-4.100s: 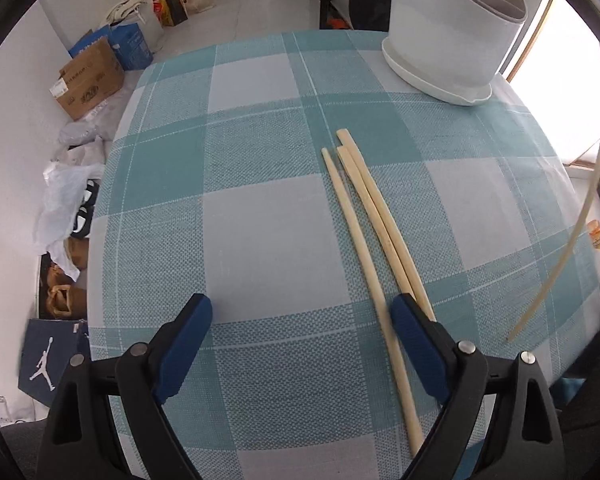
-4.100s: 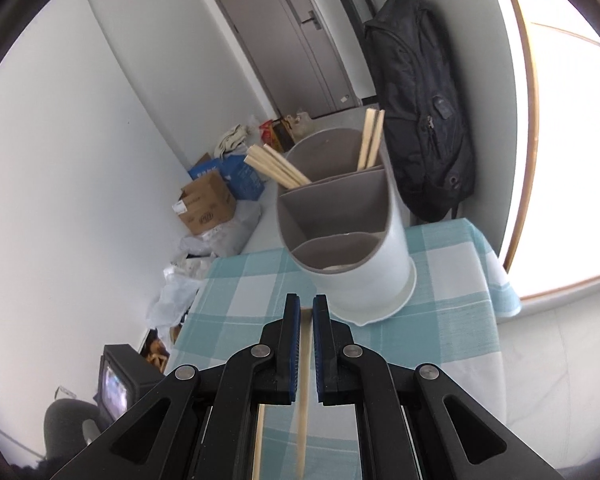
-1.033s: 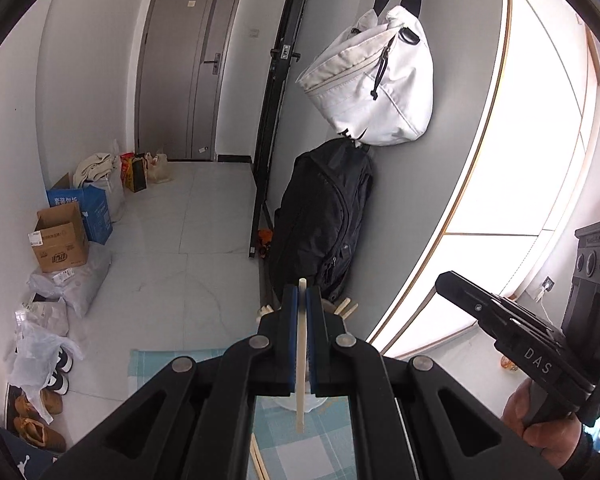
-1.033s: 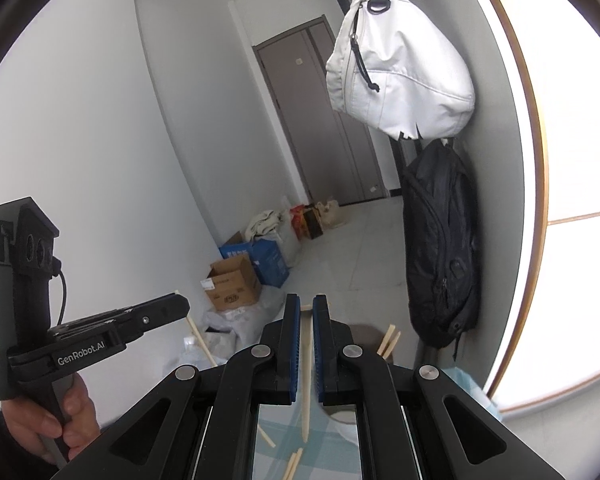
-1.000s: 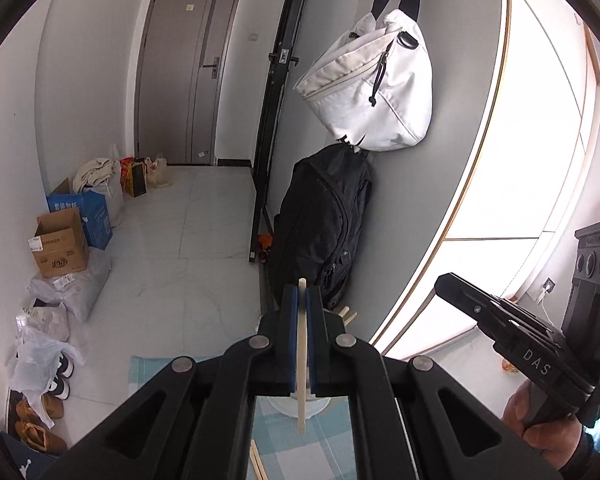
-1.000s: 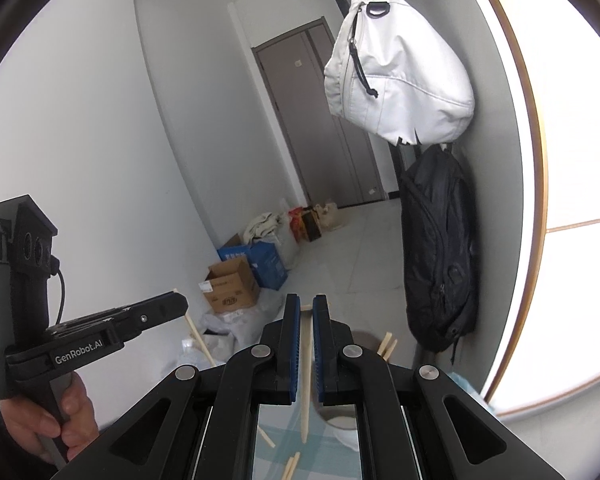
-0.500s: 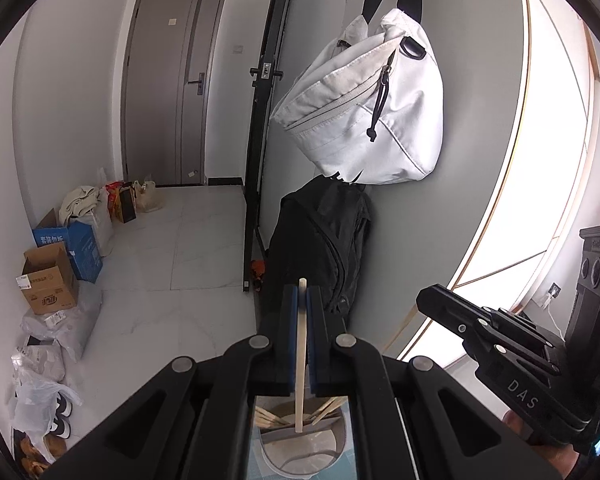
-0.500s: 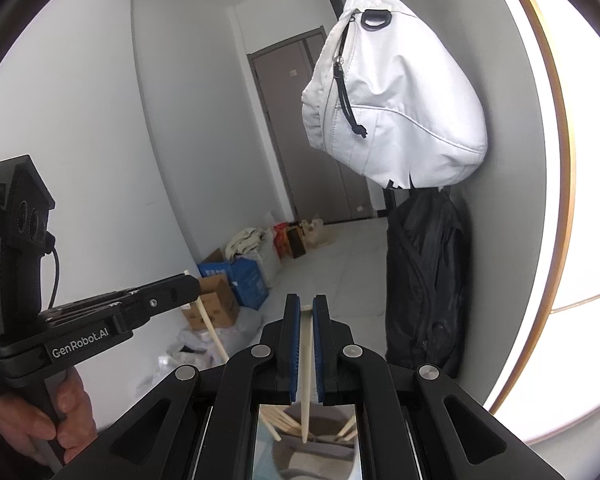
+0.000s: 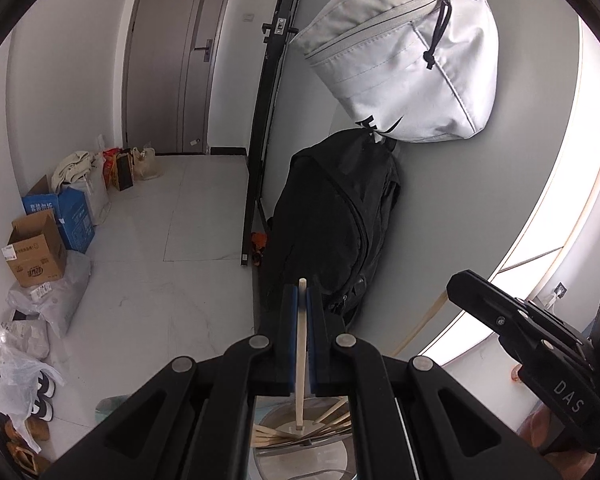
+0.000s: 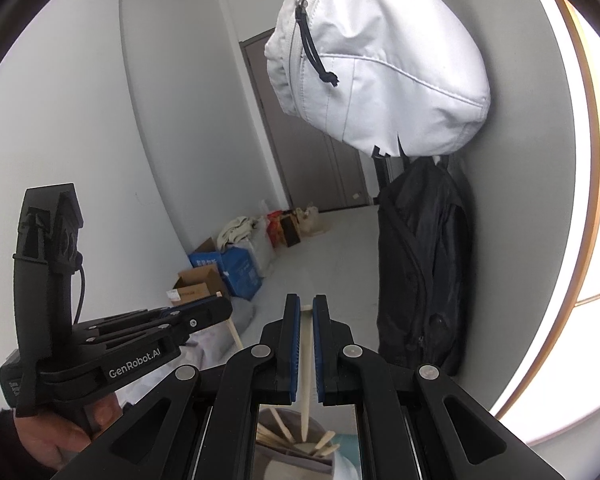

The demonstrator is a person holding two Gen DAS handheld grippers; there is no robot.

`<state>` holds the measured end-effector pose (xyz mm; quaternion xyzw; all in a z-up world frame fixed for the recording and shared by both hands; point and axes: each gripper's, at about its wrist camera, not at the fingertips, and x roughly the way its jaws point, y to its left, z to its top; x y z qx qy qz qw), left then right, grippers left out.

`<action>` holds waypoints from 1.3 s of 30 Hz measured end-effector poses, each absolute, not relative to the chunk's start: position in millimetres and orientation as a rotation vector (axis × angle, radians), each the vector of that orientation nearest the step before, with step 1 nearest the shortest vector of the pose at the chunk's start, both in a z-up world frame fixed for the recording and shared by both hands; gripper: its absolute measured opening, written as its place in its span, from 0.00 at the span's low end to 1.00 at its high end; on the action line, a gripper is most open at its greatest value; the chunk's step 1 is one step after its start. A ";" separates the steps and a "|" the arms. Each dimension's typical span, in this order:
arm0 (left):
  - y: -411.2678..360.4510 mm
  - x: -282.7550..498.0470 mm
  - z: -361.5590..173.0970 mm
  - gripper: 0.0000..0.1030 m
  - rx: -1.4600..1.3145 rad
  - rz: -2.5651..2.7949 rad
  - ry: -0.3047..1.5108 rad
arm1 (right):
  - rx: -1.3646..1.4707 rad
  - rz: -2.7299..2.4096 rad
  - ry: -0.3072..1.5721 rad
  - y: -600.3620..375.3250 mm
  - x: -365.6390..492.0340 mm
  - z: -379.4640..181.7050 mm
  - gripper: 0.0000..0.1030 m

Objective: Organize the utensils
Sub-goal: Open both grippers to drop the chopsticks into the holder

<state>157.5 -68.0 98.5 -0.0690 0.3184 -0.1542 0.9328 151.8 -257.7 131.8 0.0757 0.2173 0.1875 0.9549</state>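
My left gripper [image 9: 302, 292] is shut on a pale wooden chopstick [image 9: 301, 354] that hangs straight down between the blue pads. Its lower tip sits over the round grey utensil holder [image 9: 300, 446], where several chopsticks [image 9: 332, 414] lean. My right gripper [image 10: 306, 312] is shut on another chopstick [image 10: 306, 380], tip down above the same utensil holder [image 10: 296, 456] with chopsticks [image 10: 278, 424] inside. Each gripper shows in the other's view: the right gripper [image 9: 452, 284] at the right edge with its chopstick [image 9: 420, 326], the left gripper [image 10: 224, 308] at lower left with its chopstick [image 10: 232, 326].
A white bag [image 9: 404, 56] and a black backpack [image 9: 336, 224] hang on the grey wall behind the holder. Cardboard boxes [image 9: 36, 248] and plastic bags [image 9: 24, 352] line the floor at left, by a grey door [image 9: 168, 56]. A person's hand [image 10: 60, 436] grips the left tool.
Both grippers have moved forward and a little down with their chopsticks. The utensil holder has come into view right under both chopstick tips, and the bags on the wall look larger.
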 end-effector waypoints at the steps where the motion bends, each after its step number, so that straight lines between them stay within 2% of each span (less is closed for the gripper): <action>1: -66.9 157.4 96.3 0.00 -0.149 -0.318 0.654 | 0.154 0.385 0.446 -257.5 152.5 129.3 0.05; 7: -66.2 154.8 85.5 0.00 -0.168 -0.358 0.666 | 0.131 0.415 0.490 -250.9 158.0 109.0 0.05; 21: -78.1 157.0 59.7 0.00 -0.166 -0.494 0.828 | 0.219 0.453 0.607 -256.9 160.0 63.3 0.06; 27: -83.0 158.5 44.6 0.00 -0.176 -0.538 0.950 | 0.266 0.460 0.645 -262.2 156.3 54.5 0.08; 31: -76.9 148.1 53.0 0.02 -0.171 -0.517 0.927 | 0.312 0.456 0.637 -272.7 147.5 59.8 0.09; 32: -74.5 144.8 57.8 0.05 -0.170 -0.506 0.919 | 0.317 0.455 0.631 -275.0 146.1 61.7 0.10; 34: -68.7 140.7 61.1 0.18 -0.177 -0.487 0.906 | 0.329 0.443 0.613 -280.7 136.6 67.6 0.16; 36: -61.2 134.4 66.8 0.38 -0.196 -0.466 0.879 | 0.339 0.439 0.605 -283.2 129.7 71.1 0.24; 39: -52.8 125.0 73.2 0.45 -0.213 -0.433 0.842 | 0.344 0.428 0.594 -285.5 116.6 75.8 0.30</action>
